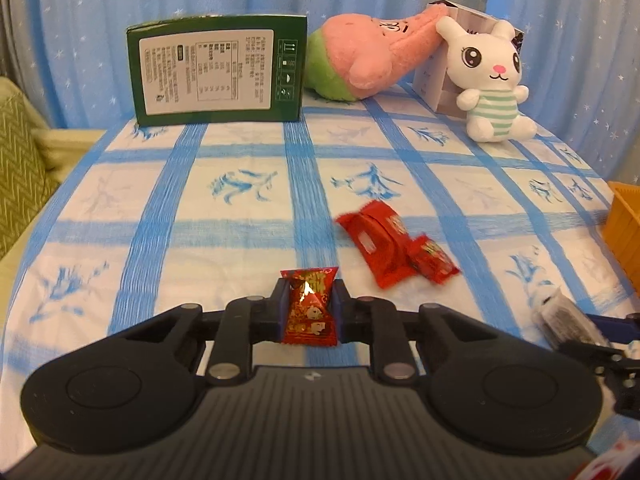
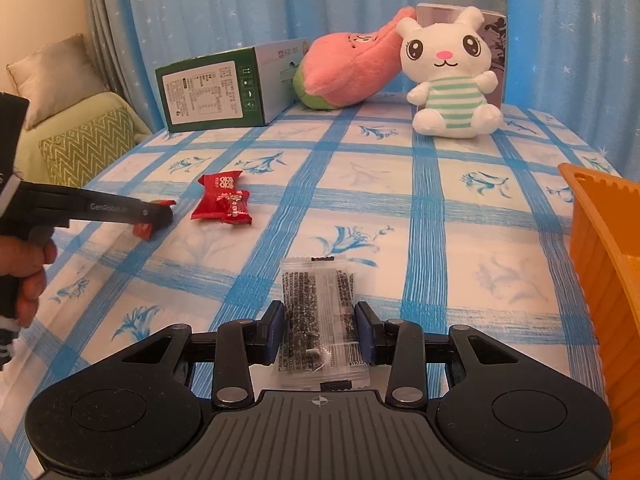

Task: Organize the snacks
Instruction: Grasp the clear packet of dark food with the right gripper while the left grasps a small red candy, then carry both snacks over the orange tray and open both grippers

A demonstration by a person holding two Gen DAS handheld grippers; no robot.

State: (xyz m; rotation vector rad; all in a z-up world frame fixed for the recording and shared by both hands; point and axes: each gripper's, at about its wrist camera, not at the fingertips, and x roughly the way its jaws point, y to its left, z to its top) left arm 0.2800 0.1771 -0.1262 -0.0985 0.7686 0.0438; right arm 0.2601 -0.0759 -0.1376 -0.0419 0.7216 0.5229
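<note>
left gripper (image 1: 310,306): jaws pressed together on a red candy wrapper (image 1: 309,307), pinched upright across its middle so both crimped ends stick out free
right gripper (image 2: 320,330): pinching a clear packet with black print (image 2: 318,312) by its long sides, part-way closed; the packet points straight ahead of the jaws, flat side up
why held so: each snack is gripped at its narrow waist, which likely keeps it from sliding out on the way to a container
loose snacks: two red packets (image 1: 394,248), one overlapping the other, lie on the tabletop (image 1: 224,248) ahead and to the right of the left gripper, well apart from its jaws
orange basket (image 2: 600,264): just right of the right gripper, its ribbed wall and rim close by; probably the drop place
open room: bare checked cloth ahead of both grippers; between the right gripper and the basket nothing stands in the way
edges: the tabletop drops off left of the left gripper, toward a sofa cushion (image 2: 86,152)
far clutter: green box (image 1: 218,70), pink plush (image 1: 360,54) and white rabbit plush (image 1: 492,80) stand at the far edge, well clear of both grippers
</note>
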